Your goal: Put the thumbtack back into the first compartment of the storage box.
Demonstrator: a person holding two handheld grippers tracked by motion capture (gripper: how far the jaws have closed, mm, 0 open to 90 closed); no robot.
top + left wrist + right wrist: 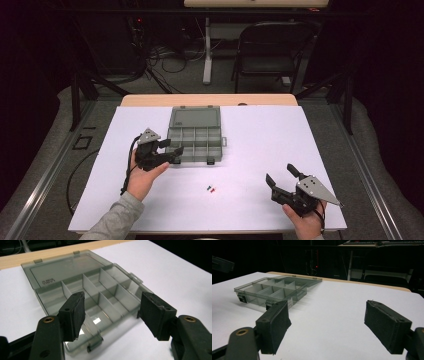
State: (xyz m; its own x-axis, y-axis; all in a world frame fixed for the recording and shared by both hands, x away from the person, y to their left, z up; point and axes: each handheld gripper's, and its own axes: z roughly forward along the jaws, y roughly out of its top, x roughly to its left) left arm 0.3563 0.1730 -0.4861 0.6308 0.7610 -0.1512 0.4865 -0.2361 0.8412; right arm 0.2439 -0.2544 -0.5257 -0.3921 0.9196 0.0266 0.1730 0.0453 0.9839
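Observation:
A grey see-through compartment box (pixel 194 141) lies open on the white table top (pixel 260 135), its lid (pixel 195 117) folded flat behind it. My left gripper (pixel 171 148) sits by the box's near left corner, open, with nothing between its pads. In the left gripper view the left gripper (pixel 112 315) looks over the empty compartments of the box (pixel 107 290). My right gripper (pixel 281 174) rests open near the table's front right, holding nothing. The right gripper (pixel 327 325) sees the box (pixel 272 290) farther off to the left. Two small pieces, one green (pixel 208 188) and one red (pixel 213 190), lie in front of the box.
A wooden desk edge (pixel 210 100) runs behind the white top. Beyond it stand a folding chair (pixel 270 50) and a white table leg (pixel 207 50), with cables on the floor. The table's front edge (pixel 200 231) is close to both hands.

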